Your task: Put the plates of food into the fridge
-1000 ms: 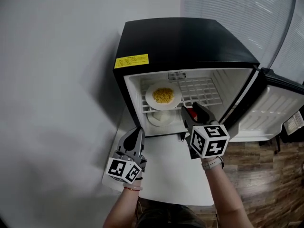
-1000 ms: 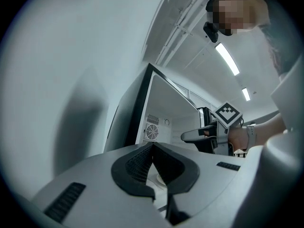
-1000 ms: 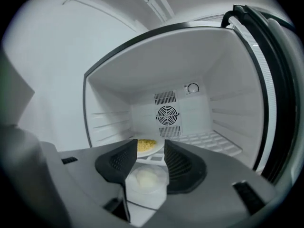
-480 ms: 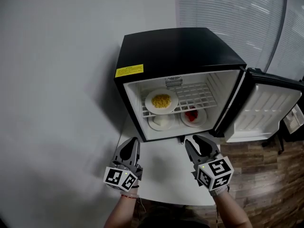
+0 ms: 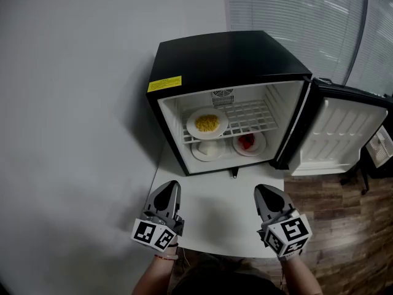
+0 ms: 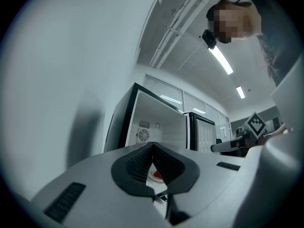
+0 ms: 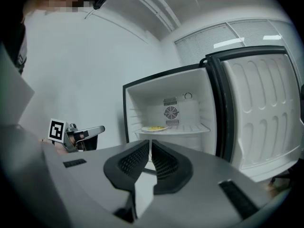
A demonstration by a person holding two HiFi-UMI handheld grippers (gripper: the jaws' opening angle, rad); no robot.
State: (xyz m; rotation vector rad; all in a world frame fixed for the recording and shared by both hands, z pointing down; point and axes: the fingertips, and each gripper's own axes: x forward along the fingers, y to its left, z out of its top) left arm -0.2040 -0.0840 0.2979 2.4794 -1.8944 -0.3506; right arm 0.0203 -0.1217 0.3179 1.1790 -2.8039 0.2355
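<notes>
Red-food plate point(image 5: 248, 143) sits inside fridge point(image 5: 227, 60) under wire shelf, well ahead of R gripper point(image 5: 266, 192). Yellow-food plate point(image 5: 207, 123) is on shelf, white dish point(image 5: 207, 150) below it. R gripper has backed off from fridge mouth to over table point(image 5: 215, 211). Its jaws just closed and are pressed together w/ nothing btwn. L gripper point(image 5: 167, 188) alongside, jaws also together, empty. Door point(image 5: 341, 134) open. Plates look stowed; prob. only the door left.

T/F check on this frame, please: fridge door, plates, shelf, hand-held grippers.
1. The fridge door is open. True.
2. The plate of yellow food sits on the wire shelf. True.
3. The plate of red food shares that shelf. False: it sits below the shelf, inside the fridge.
4. The right hand-held gripper holds a plate. False: it is empty; its jaws have just been closing with nothing between them.
</notes>
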